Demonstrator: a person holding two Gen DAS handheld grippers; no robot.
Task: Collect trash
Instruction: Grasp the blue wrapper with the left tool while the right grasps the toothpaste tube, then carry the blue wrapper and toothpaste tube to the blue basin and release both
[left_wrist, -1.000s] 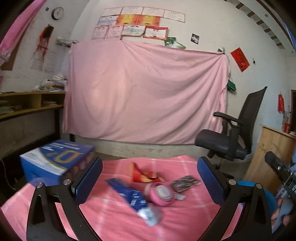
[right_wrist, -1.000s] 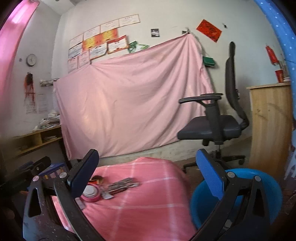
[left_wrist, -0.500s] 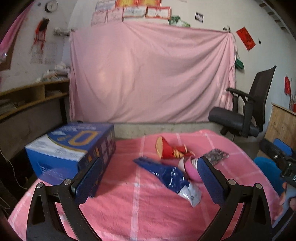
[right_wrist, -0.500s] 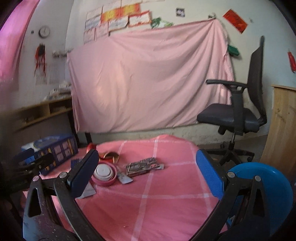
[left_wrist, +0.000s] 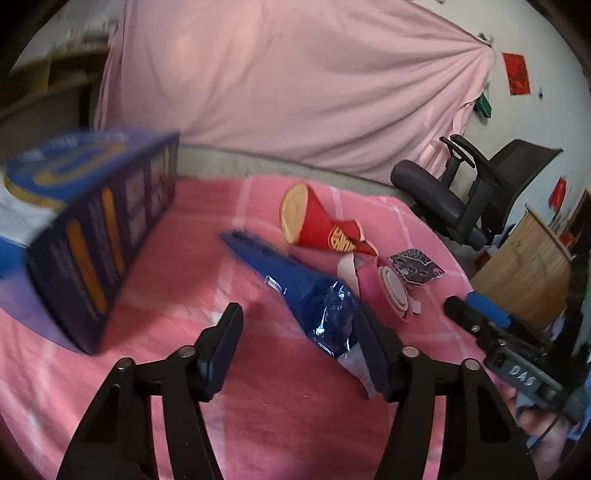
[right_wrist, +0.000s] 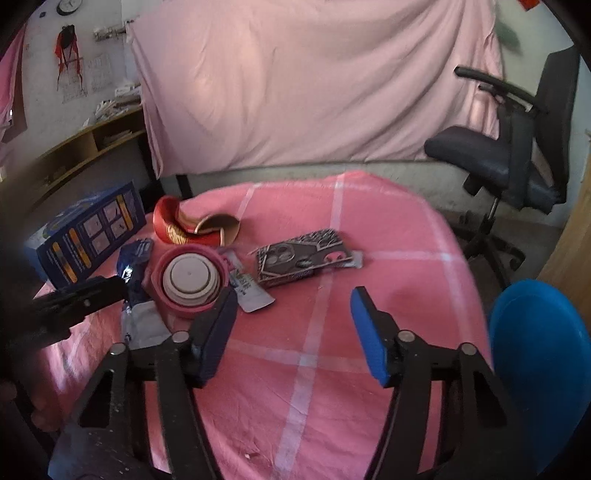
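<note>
Trash lies on a pink checked tablecloth (right_wrist: 332, 369): a blue foil wrapper (left_wrist: 310, 295), a crushed red paper cup (left_wrist: 314, 225), a pink tape roll (left_wrist: 384, 291) and a dark patterned packet (left_wrist: 415, 271). My left gripper (left_wrist: 299, 339) is open, low over the cloth, its right finger beside the wrapper's near end. My right gripper (right_wrist: 291, 328) is open and empty above the cloth, near the tape roll (right_wrist: 190, 277), the packet (right_wrist: 303, 254) and the cup (right_wrist: 192, 225). The wrapper (right_wrist: 135, 266) is partly hidden by the left gripper.
A large blue box (left_wrist: 99, 229) stands on the table's left; it also shows in the right wrist view (right_wrist: 92, 232). A blue bin (right_wrist: 543, 365) sits beside the table on the right. A black office chair (right_wrist: 517, 155) and a wooden cabinet (left_wrist: 528, 266) stand beyond.
Both grippers have tilted down and moved closer to the table; the trash now looks larger and nearer. The left gripper has come up to the blue wrapper. Both stay open.
</note>
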